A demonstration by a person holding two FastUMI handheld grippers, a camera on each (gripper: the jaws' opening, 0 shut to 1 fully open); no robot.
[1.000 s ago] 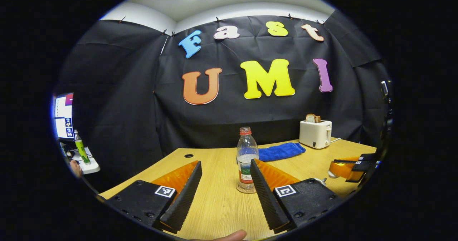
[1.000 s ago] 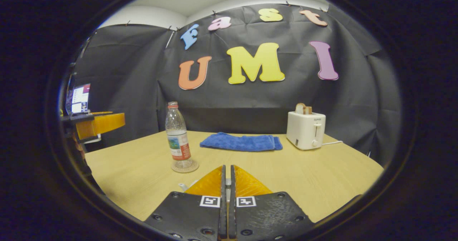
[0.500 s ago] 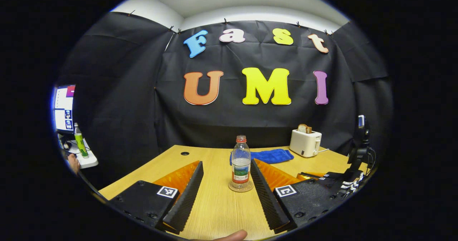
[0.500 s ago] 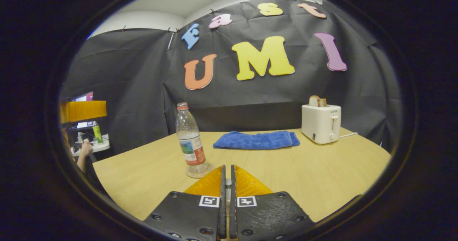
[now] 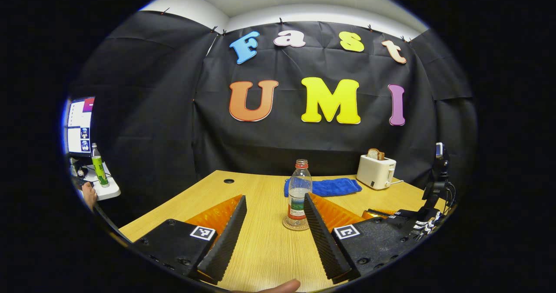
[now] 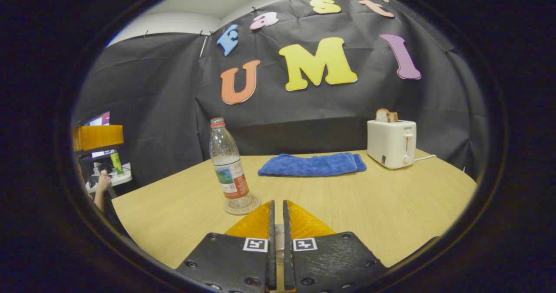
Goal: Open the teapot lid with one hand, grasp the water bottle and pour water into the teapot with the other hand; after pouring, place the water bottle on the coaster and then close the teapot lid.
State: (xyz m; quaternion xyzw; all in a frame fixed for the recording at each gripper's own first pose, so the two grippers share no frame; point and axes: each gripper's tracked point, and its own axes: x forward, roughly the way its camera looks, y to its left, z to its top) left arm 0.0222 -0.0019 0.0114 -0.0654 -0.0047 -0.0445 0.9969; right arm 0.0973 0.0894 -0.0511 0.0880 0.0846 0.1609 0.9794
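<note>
My left gripper is spread wide above the light wooden table, empty. The clear plastic water bottle with red cap stands upright on the round woven coaster, beyond the fingers. The right gripper view adds the whole folded blue towel and white toaster with bread. My right gripper is nearly closed; whether it pinches anything I can't tell.
</note>
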